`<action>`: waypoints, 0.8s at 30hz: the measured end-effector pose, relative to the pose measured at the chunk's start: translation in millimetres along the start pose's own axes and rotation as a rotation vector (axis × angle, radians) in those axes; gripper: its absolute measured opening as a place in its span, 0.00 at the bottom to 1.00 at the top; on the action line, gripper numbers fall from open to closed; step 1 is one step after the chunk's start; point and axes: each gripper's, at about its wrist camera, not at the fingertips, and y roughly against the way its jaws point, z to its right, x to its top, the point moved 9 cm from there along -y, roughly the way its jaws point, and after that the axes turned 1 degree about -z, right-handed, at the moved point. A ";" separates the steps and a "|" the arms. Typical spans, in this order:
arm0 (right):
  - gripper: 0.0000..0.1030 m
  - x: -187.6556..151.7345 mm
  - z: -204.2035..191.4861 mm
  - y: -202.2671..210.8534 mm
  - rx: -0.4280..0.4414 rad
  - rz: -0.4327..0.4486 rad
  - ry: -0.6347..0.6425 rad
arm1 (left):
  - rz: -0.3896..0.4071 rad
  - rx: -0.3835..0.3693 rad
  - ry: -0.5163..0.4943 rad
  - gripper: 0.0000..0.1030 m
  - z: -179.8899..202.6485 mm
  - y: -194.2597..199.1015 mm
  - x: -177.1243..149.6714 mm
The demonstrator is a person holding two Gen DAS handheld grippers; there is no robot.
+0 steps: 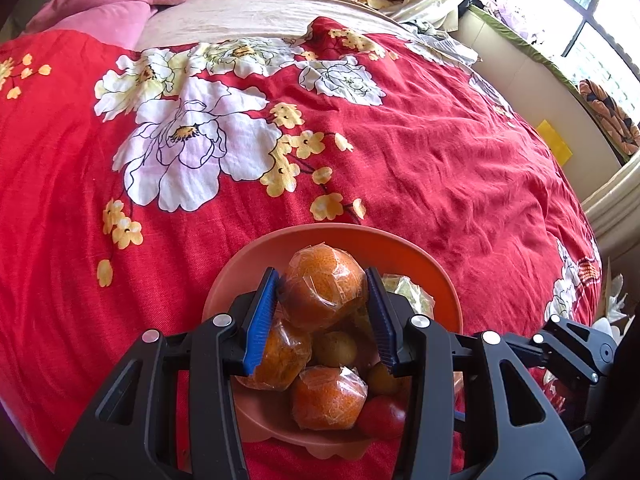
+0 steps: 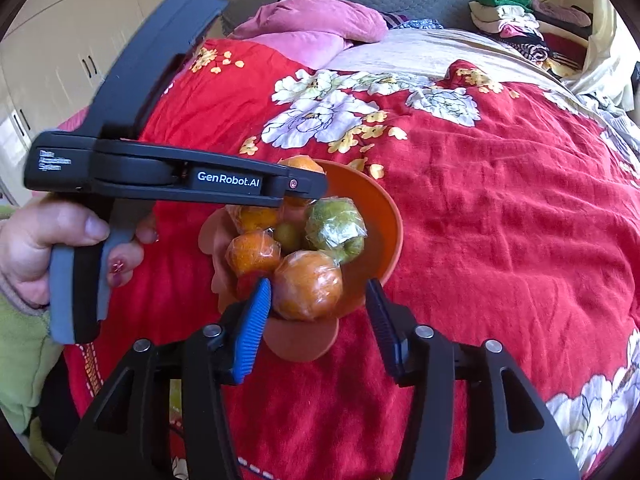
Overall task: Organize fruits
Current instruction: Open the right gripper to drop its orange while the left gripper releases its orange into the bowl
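An orange plastic bowl point(image 1: 404, 258) stands on the red bedspread and holds several plastic-wrapped oranges, small yellow-green fruits and a red fruit point(image 1: 380, 416). My left gripper point(image 1: 321, 276) is shut on one wrapped orange point(image 1: 322, 296), just above the pile. The right wrist view shows this gripper from the side point(image 2: 314, 186), with a person's hand point(image 2: 48, 236) on its handle. My right gripper point(image 2: 318, 285) is open over the bowl's near rim point(image 2: 386, 216). Another wrapped orange point(image 2: 308, 286) lies in the bowl between its blue pads point(image 2: 254, 328), and the right pad stands apart from it. A wrapped green fruit point(image 2: 336, 232) lies behind it.
The bed is covered by a red bedspread with white flowers point(image 1: 180, 140). Pink pillows point(image 2: 316, 20) lie at its head and a pile of clothes point(image 2: 516, 28) at the far corner. Wardrobe doors point(image 2: 80, 40) stand to the left. A window point(image 1: 592, 20) and a padded ledge run along the right.
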 end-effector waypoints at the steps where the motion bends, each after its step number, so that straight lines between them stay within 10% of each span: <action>1: 0.52 -1.3 0.8 3.3 -0.001 0.002 -0.003 | -0.001 0.003 0.000 0.35 -0.3 0.3 -0.1; 24: 0.76 -18.8 8.2 53.2 -0.058 0.070 -0.058 | 0.033 0.016 0.018 0.37 -3.5 10.6 -4.0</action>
